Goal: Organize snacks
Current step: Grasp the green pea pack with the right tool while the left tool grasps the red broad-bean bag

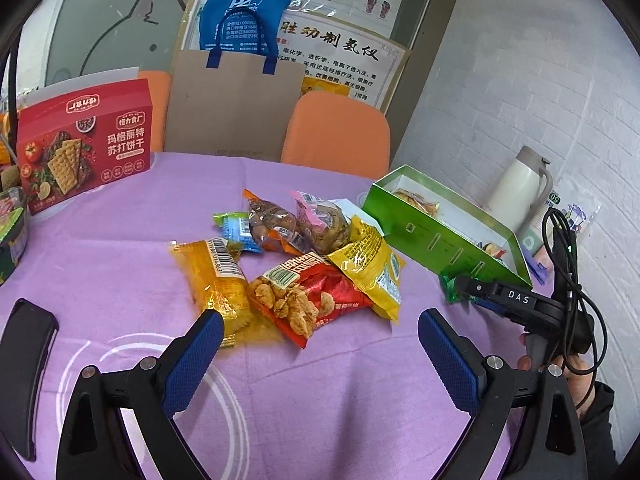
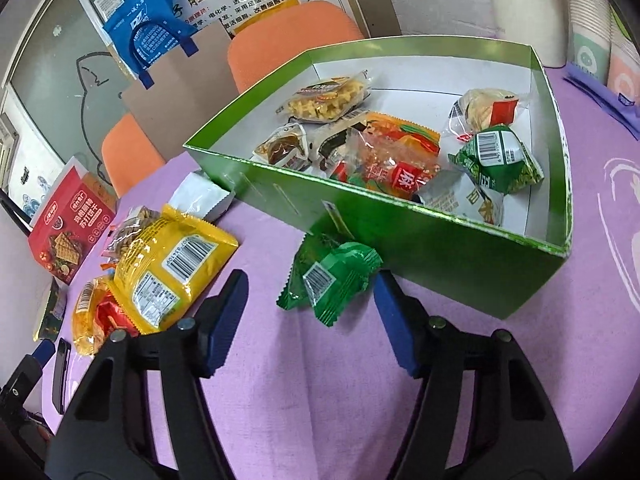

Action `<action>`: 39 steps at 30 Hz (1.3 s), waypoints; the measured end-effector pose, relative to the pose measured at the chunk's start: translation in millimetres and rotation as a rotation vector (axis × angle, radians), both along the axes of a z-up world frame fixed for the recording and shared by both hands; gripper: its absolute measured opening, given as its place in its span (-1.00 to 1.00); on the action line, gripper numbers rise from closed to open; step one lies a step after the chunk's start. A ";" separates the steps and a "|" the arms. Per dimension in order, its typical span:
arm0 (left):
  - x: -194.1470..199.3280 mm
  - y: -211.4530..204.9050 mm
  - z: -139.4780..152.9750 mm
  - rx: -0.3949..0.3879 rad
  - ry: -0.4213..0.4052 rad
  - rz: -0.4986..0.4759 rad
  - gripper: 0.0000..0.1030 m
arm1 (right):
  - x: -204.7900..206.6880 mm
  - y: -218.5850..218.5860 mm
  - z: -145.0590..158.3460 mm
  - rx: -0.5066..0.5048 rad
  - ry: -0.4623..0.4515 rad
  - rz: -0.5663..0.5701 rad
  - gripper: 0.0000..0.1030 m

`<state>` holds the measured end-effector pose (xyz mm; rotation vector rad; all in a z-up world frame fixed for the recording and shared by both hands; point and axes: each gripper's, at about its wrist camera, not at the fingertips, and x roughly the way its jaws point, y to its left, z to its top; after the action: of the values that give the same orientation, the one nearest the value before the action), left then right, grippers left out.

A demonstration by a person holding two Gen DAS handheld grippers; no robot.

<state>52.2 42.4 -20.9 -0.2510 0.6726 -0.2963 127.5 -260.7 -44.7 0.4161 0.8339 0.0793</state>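
Snacks are sitting about half sorted, I'd say: the green box (image 2: 420, 236) is already holding a good handful of packets, while a pile is waiting loose on the purple desk (image 1: 320, 392).

What's left, judging from both wrist views: the green packet (image 2: 332, 276), the big yellow bag (image 2: 172, 264), the red chicken-snack bag (image 1: 308, 300), the orange-yellow cracker pack (image 1: 216, 280), and a few small ones bunched behind those.

Your right gripper (image 2: 308, 312) is hanging with its jaws spread wide and gripping nothing. The green packet is lying right between the two blue pads, slightly ahead of the tips, touching the near wall of the box, so you're looking lined up for that one. The yellow bag is sitting just off the left pad.

Your left gripper (image 1: 320, 332) is also gaping wide with nothing in it. The red bag is sitting just ahead between its pads, and the cracker pack is lying right at the left pad's tip.
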 end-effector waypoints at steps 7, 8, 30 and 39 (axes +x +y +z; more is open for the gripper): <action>18.5 -6.6 2.9 0.062 -0.010 -0.079 0.60 | 3.0 -6.8 -5.3 0.045 0.013 0.012 -0.32; 24.9 -10.1 3.3 0.080 -0.012 -0.096 0.59 | 1.8 -4.8 -4.3 0.044 0.013 0.027 -0.32; 46.2 -40.4 -38.5 0.074 0.201 -0.220 0.29 | -57.3 28.2 8.6 -0.065 -0.019 0.248 -0.32; 76.4 -54.2 -32.7 0.185 0.185 -0.195 0.67 | -64.2 19.5 11.1 -0.050 -0.025 0.223 -0.31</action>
<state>128.6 -11.8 -53.5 -0.0357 0.9039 -0.3979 63.3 -241.1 -33.6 0.2733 0.8535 0.2697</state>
